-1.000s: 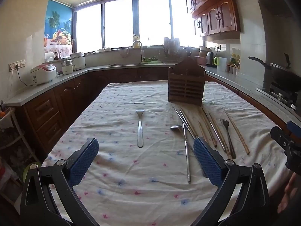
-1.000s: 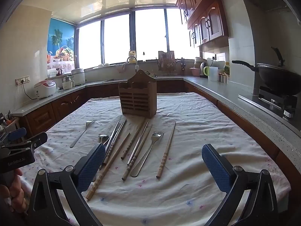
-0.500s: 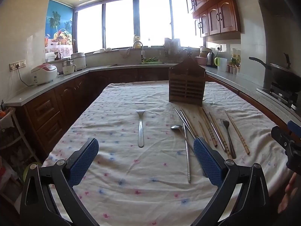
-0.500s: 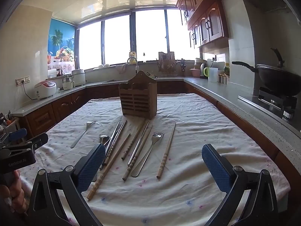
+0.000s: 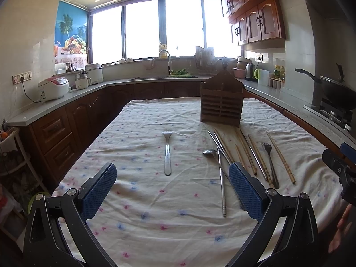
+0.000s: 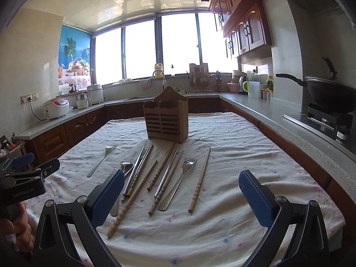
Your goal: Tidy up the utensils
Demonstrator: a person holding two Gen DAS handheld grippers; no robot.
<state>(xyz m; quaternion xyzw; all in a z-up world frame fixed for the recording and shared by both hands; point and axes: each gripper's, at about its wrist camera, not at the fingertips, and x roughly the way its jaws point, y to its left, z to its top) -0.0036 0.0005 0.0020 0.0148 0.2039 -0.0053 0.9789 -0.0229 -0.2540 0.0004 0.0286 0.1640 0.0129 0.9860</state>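
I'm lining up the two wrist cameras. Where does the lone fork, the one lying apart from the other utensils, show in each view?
Left wrist: the lone fork lies mid-frame on the tablecloth, left of the spoon, tines away from the camera.
Right wrist: the same fork lies left of centre, left of the utensil bunch.
Shared landmark: the wooden utensil holder stands behind the utensils in both.

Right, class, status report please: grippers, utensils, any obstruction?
Left gripper open, right gripper open, both empty. Utensils loose on tablecloth; wooden holder upright behind them. Nothing in the way.
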